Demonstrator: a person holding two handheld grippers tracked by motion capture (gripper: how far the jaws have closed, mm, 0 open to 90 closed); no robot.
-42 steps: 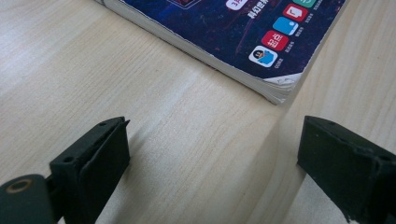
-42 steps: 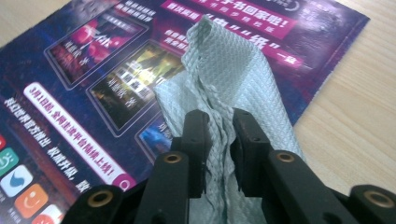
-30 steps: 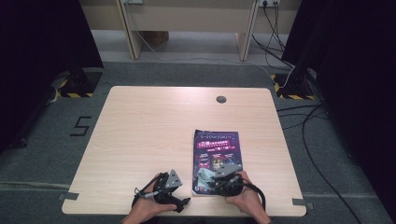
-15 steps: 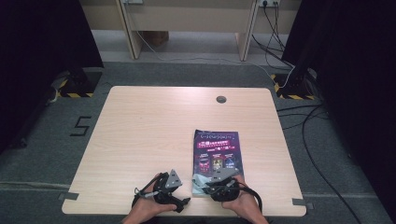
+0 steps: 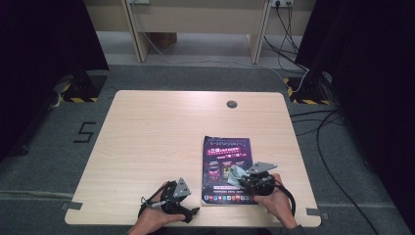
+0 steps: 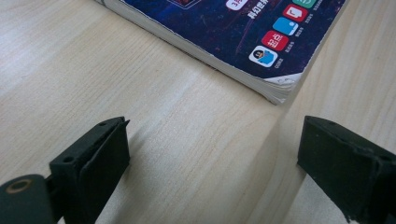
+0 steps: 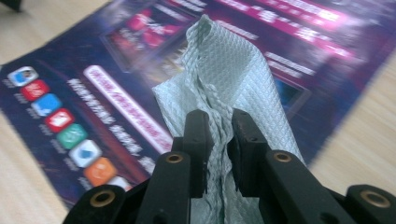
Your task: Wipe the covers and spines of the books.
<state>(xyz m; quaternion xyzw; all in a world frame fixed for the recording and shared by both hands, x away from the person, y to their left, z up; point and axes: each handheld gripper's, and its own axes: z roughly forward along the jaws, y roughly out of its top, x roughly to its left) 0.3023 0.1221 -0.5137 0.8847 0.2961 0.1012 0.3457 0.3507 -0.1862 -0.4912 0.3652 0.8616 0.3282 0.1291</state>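
Observation:
A thick book with a dark purple cover (image 5: 226, 166) lies flat near the table's front edge, right of centre. My right gripper (image 5: 243, 179) is shut on a pale green textured cloth (image 7: 233, 84), which hangs against the book's cover (image 7: 116, 88); the same cloth (image 5: 238, 172) is a pale patch on the cover. My left gripper (image 5: 188, 208) rests on the table just left of the book's near corner (image 6: 280, 88). Its jaws stand wide apart over bare wood, holding nothing.
The light wooden table (image 5: 161, 137) has a round cable hole (image 5: 231, 104) near its far edge. Cables (image 5: 323, 127) trail on the grey floor to the right, and desk legs (image 5: 134, 29) stand behind the table.
My right gripper has slid with the cloth across the lower part of the book cover, first leftward, then back to the right. The left gripper has stayed put.

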